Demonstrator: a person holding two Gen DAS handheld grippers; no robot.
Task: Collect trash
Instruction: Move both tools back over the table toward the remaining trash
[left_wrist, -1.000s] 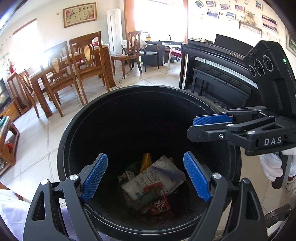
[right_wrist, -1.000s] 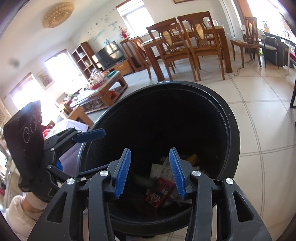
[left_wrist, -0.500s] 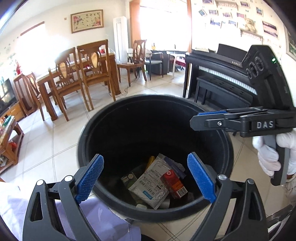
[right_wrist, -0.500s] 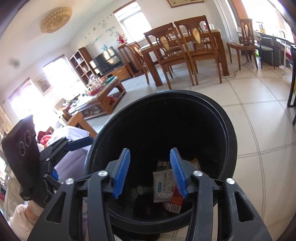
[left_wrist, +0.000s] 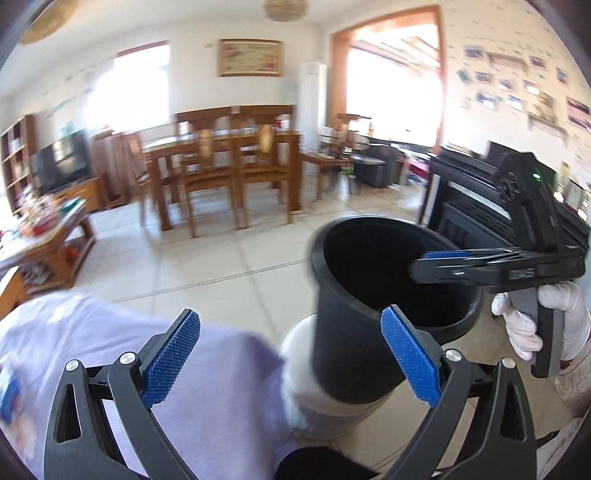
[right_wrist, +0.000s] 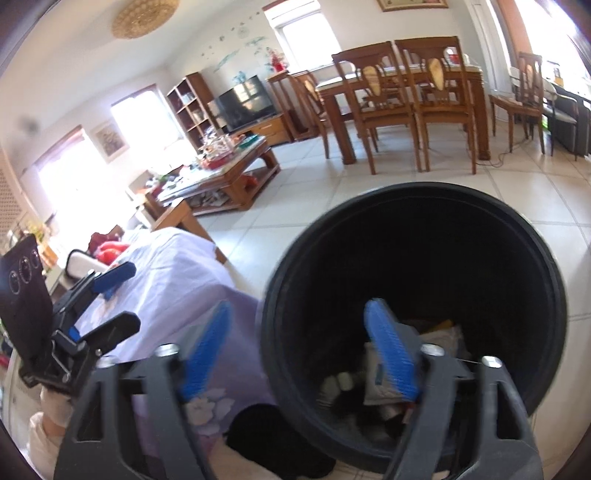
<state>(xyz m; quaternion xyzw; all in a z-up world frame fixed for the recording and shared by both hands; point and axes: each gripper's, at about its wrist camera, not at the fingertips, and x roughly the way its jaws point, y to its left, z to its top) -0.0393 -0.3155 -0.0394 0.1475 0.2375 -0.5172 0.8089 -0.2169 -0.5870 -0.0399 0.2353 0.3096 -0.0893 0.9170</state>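
You are in a tiled living and dining room (right_wrist: 480, 192), with the wooden dining table (right_wrist: 402, 88) and its chairs at the back, a cluttered coffee table (right_wrist: 229, 173) off to the side, and a surface covered in lavender cloth (right_wrist: 177, 273) close by you, which is probably where you sort what you pick up. The black bin (right_wrist: 413, 325) stands on the floor just beside that cloth, near enough that you can drop things in without stepping away. From the right wrist you look down into its mouth and can see the trash (right_wrist: 439, 354) lying at the bottom: pale wrappers and small packets, too dark and blurred to name one by one. Your right gripper (right_wrist: 299, 354) straddles the near rim, one blue pad over the cloth and the other over the bin's opening; its jaws are opening and nothing is between them, which suits a drop just made. Your left gripper (left_wrist: 291, 354) hangs over the edge of the cloth with the bin's outer wall ahead of it; its jaws are also opening, spread wide, and empty. Your gloved right hand (left_wrist: 532, 325) grips its handle beside the bin. With both grippers empty, the sensible reading is that you are free to fetch the next piece.
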